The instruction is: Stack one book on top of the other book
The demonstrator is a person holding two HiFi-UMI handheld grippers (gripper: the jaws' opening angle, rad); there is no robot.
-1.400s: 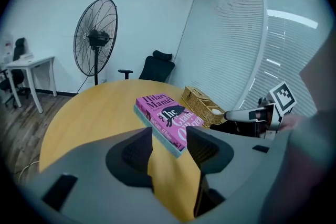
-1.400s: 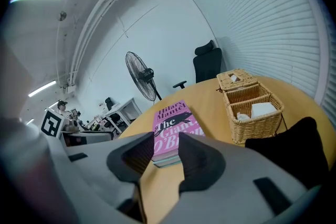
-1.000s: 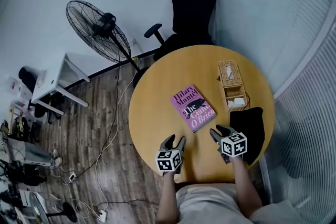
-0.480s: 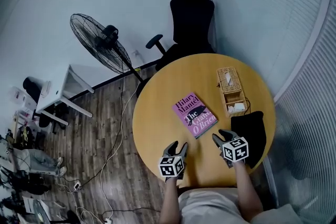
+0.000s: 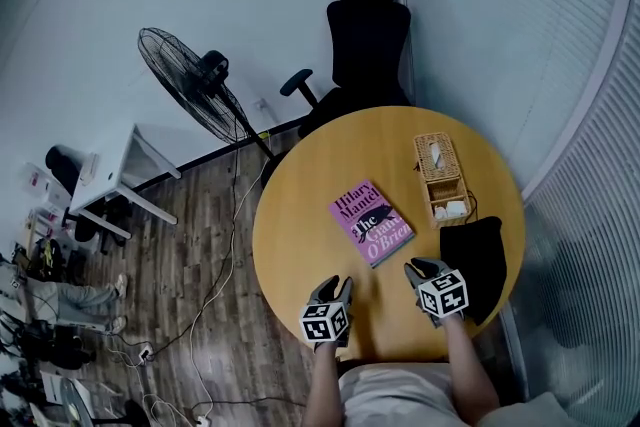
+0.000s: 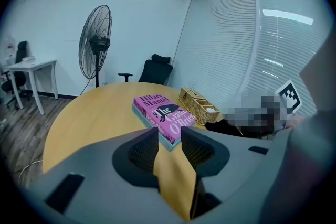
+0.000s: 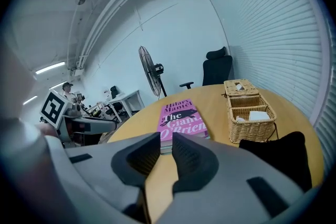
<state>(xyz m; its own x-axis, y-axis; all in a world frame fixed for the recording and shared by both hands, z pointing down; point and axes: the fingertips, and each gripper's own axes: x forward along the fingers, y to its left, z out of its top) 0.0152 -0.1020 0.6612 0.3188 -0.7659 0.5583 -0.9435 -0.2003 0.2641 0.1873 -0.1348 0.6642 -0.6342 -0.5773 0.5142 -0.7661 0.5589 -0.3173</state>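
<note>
– Table (image 5: 300, 215), round and wooden: what lies on it?
– A pink book (image 5: 371, 222) near the middle, with a teal edge showing beneath it. A wicker basket (image 5: 441, 175) sits near it, to the right.
– And the grippers?
– Both are at the near rim, apart from the book. The left gripper (image 5: 334, 285) has its jaws narrowly apart, and the right gripper (image 5: 423, 267) has them narrower still. Both pairs have just been closing, with nothing between them.
</note>
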